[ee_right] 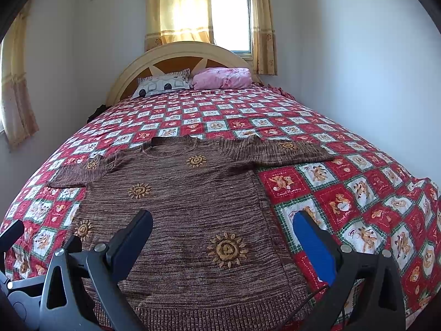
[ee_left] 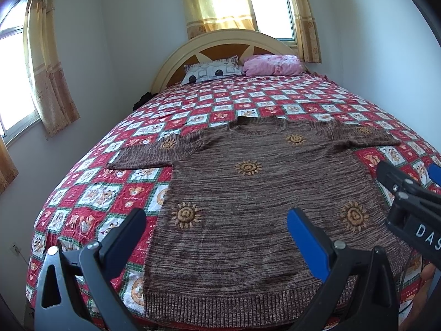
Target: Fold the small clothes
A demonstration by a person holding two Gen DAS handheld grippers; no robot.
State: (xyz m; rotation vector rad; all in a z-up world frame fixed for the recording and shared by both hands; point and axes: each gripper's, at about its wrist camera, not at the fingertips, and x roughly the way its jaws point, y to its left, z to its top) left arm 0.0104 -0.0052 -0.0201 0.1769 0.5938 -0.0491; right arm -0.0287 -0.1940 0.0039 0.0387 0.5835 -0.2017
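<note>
While the sweater [ee_left: 248, 193] lies flat on the bed [ee_left: 275, 102] (sleeves spread), left gripper [ee_left: 217, 234] and right gripper [ee_right: 223, 237] hover released near its hem.

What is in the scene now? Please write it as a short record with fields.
place: bed with red checked quilt
garment: brown sweater with sun patterns, lying flat, sleeves spread, hem nearest the cameras
folding: not begun
left claw: open, above the hem, holding nothing
right claw: open, above the hem, holding nothing
far end: patterned pillow, pink pillow, headboard
</note>
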